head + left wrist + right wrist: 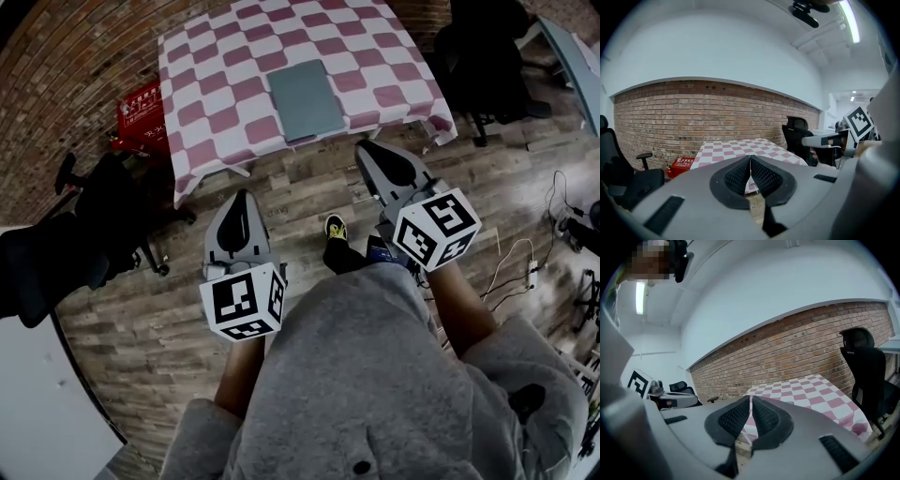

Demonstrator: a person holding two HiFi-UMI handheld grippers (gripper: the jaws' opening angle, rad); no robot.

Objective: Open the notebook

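A grey-green notebook (pixel 307 99) lies closed on the table with the pink-and-white checked cloth (pixel 216 103), near its front edge. My left gripper (pixel 241 196) hangs over the wooden floor short of the table, jaws pressed together with nothing between them. My right gripper (pixel 364 147) is shut and empty too, its tip close to the table's front edge, right of the notebook. In the left gripper view the shut gripper (pixel 750 158) points at the checked table (pixel 736 147). In the right gripper view the gripper (pixel 751 398) also stands shut before the table (pixel 811 392).
A brick wall (pixel 693 112) runs behind the table. A red box (pixel 142 110) sits on the floor at the table's left. Black office chairs stand at the left (pixel 112 211) and the far right (pixel 483 56). Cables (pixel 525 267) lie on the floor at the right.
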